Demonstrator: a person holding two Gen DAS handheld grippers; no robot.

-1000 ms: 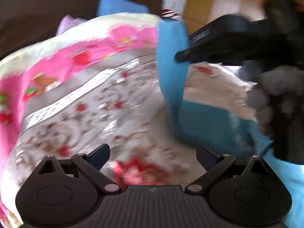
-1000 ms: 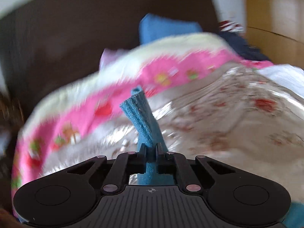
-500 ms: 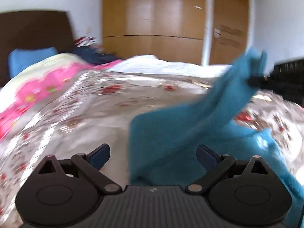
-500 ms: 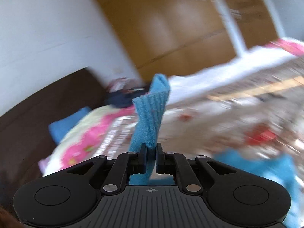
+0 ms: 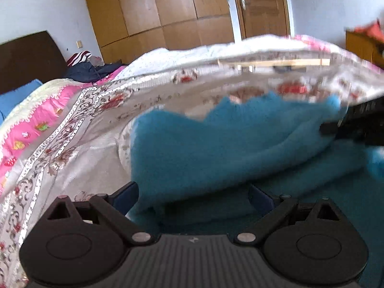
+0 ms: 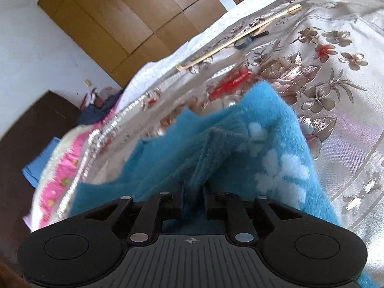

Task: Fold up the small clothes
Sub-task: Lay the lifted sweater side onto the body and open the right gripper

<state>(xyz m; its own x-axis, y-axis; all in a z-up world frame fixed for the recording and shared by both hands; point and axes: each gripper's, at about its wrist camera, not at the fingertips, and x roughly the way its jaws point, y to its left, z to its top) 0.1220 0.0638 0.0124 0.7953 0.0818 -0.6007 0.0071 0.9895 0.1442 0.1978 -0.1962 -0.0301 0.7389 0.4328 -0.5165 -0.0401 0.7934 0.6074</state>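
Opening right claw around blue garment

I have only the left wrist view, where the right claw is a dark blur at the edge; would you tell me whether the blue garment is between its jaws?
Observer: Yes. The right claw has the ribbed hem of the blue garment between its jaws, which are opening.
Operator: Thank you. Is the garment plain blue?
Observer: No, white flower shapes show on the panel right of the hem.
Operator: What is the dark thing by the pale stick further up the bed?
Observer: A black ring with a short handle, lying by the stick on the floral bedspread.
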